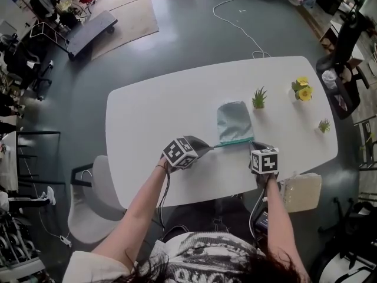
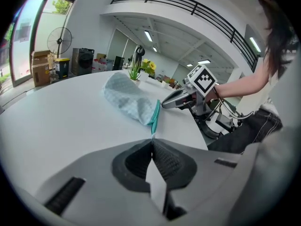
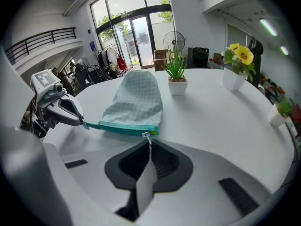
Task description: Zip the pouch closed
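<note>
Pouch [image 1: 234, 121], pale blue-green check fabric, lies flat on the white table [image 1: 153, 117] near its front edge, between the two grippers. Its teal zipper [image 3: 124, 127] runs along the edge nearest the person. The left gripper [image 2: 152, 138] has its jaws pressed together on the teal tape end that sticks out past the pouch's left corner; the tape runs straight from the jaw tips to the pouch. The right gripper [image 3: 149, 138] has its jaws pressed together on the metal pull [image 3: 147, 134], which sits at the pouch's right corner. In the right gripper view the zipper reads as one joined band from the left corner to the pull. Both grippers point down at the table, one at each end of the zipper. Behind the pouch, just beside its far right corner, stands a spiky plant [image 1: 258, 98]. A yellow flower pot [image 1: 303, 89] and a smaller plant [image 1: 324, 125] stand further right, well apart from the pouch.
</note>
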